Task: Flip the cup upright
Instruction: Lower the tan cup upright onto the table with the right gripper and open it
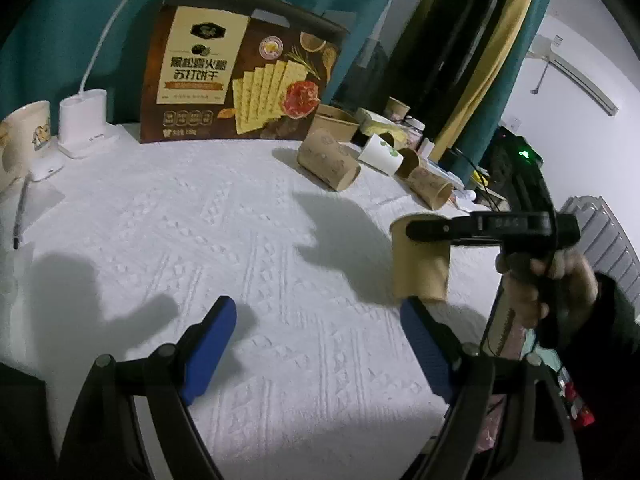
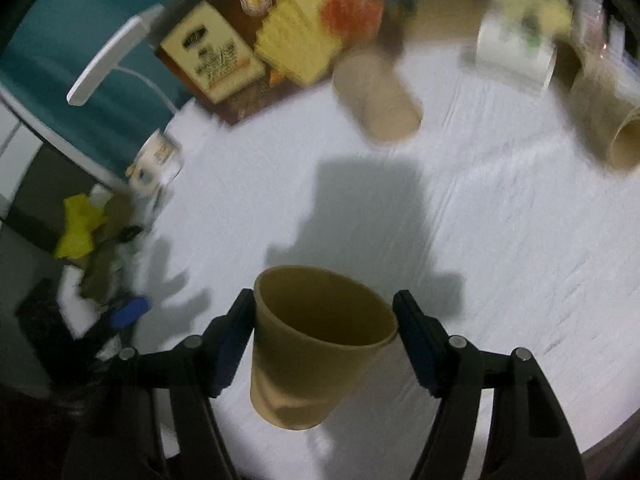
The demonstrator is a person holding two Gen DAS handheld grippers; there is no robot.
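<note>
A plain brown paper cup [image 2: 316, 344] sits mouth up between the blue pads of my right gripper [image 2: 324, 316], which is shut on it just below the rim. In the left wrist view the same cup [image 1: 420, 268] hangs a little above the white cloth with the right gripper [image 1: 432, 230] across its top and a hand behind it. My left gripper [image 1: 320, 320] is open near the front of the table, with nothing between its fingers. A printed brown cup [image 1: 328, 160], a white cup [image 1: 380, 152] and another brown cup [image 1: 430, 188] lie on their sides at the back right.
The white textured tablecloth [image 1: 200, 240] covers the table. A cracker box [image 1: 240, 76] stands at the back, with a white desk lamp [image 1: 84, 120] and a mug [image 1: 26, 136] to its left. A pen [image 1: 20, 216] lies at the left edge. A paper bowl [image 1: 336, 122] sits behind the lying cups.
</note>
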